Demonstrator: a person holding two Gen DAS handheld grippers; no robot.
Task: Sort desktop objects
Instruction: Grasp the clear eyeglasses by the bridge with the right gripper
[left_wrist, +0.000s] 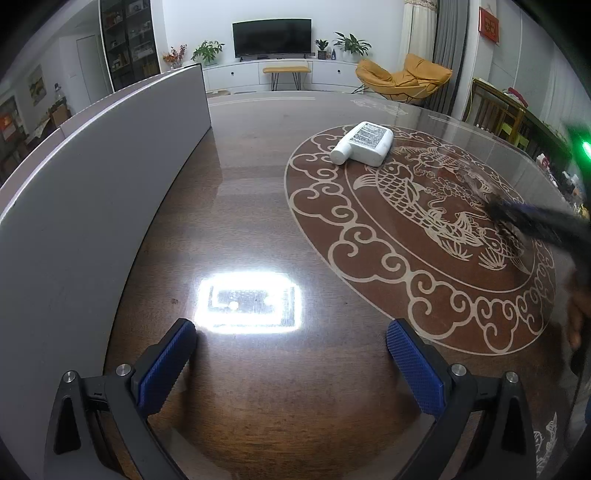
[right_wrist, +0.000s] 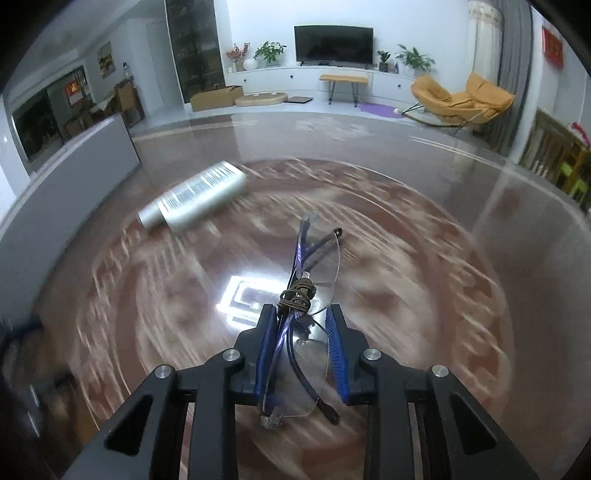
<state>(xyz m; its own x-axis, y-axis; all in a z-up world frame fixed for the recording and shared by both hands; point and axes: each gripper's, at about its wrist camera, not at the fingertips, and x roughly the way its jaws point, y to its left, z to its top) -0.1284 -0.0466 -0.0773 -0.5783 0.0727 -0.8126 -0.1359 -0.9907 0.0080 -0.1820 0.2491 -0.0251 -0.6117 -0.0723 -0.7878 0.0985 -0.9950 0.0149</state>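
**Glasses pinched in the right gripper, left gripper spread over bare table**

At the far left, a grey panel (left_wrist: 96, 177) is standing upright along the table's left edge, walling that side off from front to back. Just right of it, the left gripper (left_wrist: 291, 350) is hanging over the dark glossy table (left_wrist: 258, 221) with its blue pads (left_wrist: 166, 365) spread wide and nothing sitting between them. A bright lamp reflection (left_wrist: 249, 302) is glaring off the surface just ahead of the fingertips. The stretch between the panel and the round carp pattern (left_wrist: 417, 236) is lying open, giving room to move forward.

Further right and back, a white bottle (left_wrist: 364, 143) is lying on its side on the upper rim of the pattern, cap pointing toward the panel, well apart from both grippers.

To the right, the right gripper (right_wrist: 302, 314) is pinching a pair of blue-framed glasses (right_wrist: 314, 266): its pads are pressing close on the folded frame, a brown cord (right_wrist: 297, 295) is wound round the frame just past the fingertips, and the lenses are sticking out ahead over the table. The table beneath is streaking with blur in this view. In the left wrist view the glasses are showing only as a dark smear at the right edge.

The table's far rim is curving behind the bottle, with the living-room floor beyond.
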